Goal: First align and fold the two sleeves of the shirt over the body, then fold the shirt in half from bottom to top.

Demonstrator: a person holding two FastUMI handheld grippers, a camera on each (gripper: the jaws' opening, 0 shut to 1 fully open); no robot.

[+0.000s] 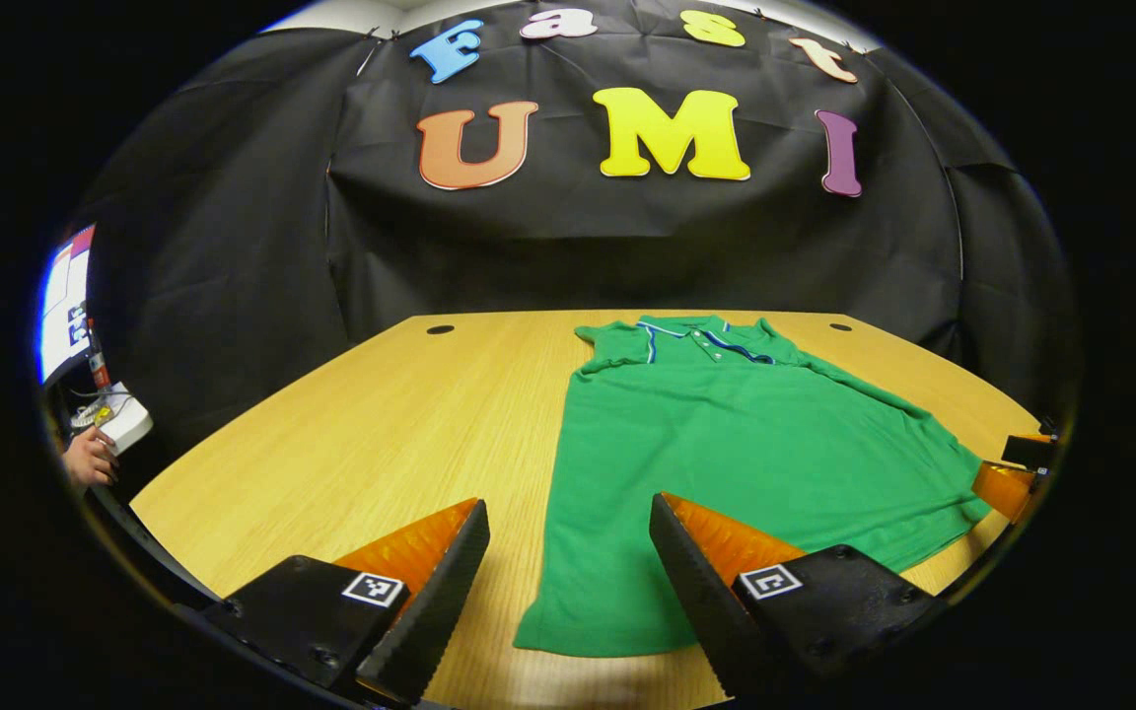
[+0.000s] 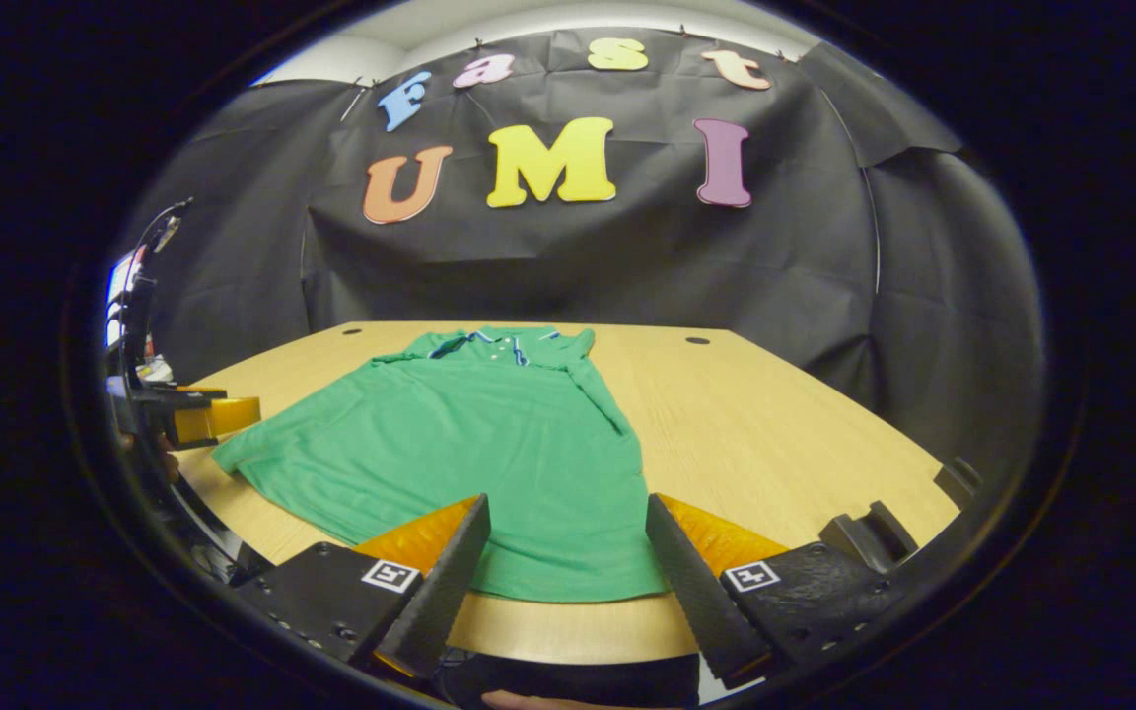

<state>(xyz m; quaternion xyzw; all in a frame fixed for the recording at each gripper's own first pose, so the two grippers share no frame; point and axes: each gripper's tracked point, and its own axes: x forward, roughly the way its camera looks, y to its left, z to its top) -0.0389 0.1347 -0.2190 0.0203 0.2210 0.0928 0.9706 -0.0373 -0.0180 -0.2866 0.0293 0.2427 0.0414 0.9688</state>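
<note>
Hand [image 1: 90, 460]: at the far left edge of the left gripper view, a person's hand beside a white box [image 1: 124, 419], below a lit screen [image 1: 63, 311].
Left gripper [image 1: 568, 582]: jaws spread wide, holding nothing, above the table's near edge; its right finger overlaps the shirt's hem corner.
Table [image 1: 381, 424]: light wood, with two dark round holes near the far edge.
Shirt [image 1: 736, 444]: green polo lying flat on the table, collar toward the booth wall, hem toward the grippers; both sleeves look already folded over the body.
Right gripper [image 2: 566, 567]: jaws wide apart, empty, over the hem at the near table edge; also seen at the left gripper view's right edge.
Black bracket [image 2: 869, 537]: at the table's right corner in the right gripper view.
</note>
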